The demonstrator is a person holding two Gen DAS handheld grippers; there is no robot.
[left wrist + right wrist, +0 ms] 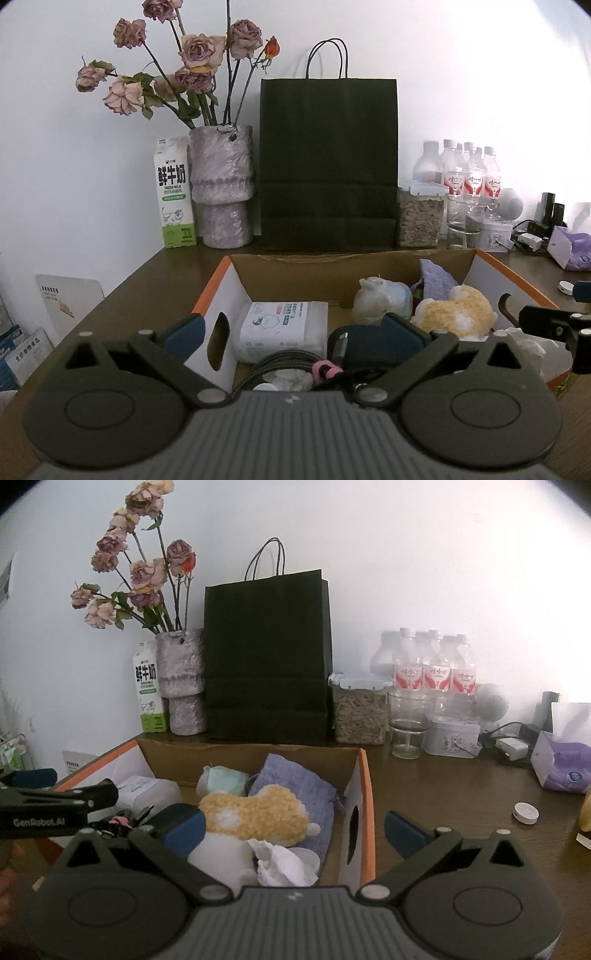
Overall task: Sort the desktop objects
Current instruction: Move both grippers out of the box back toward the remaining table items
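Observation:
An open cardboard box (218, 280) with orange edges sits on the brown desk (155, 273). Inside lie a white tissue pack (282, 330), a yellow plush toy (456, 312), a purple cloth pouch (436, 277), a pale bundle (380, 299) and a braided cable with a pink tie (288, 363). My left gripper (291, 332) is open, straddling the box's left wall low over the cable. My right gripper (293, 829) is open, straddling the box's right wall (360, 812), above crumpled tissue (280, 864) and the plush (255, 812). The left gripper's side (55, 805) shows in the right wrist view.
Along the wall stand a milk carton (173, 192), a vase of dried roses (221, 188), a black paper bag (328, 162), a seed jar (419, 214), a glass (461, 221), water bottles (465, 173) and a tin (452, 736). A purple tissue box (565, 764) and a small white disc (525, 813) lie at the right.

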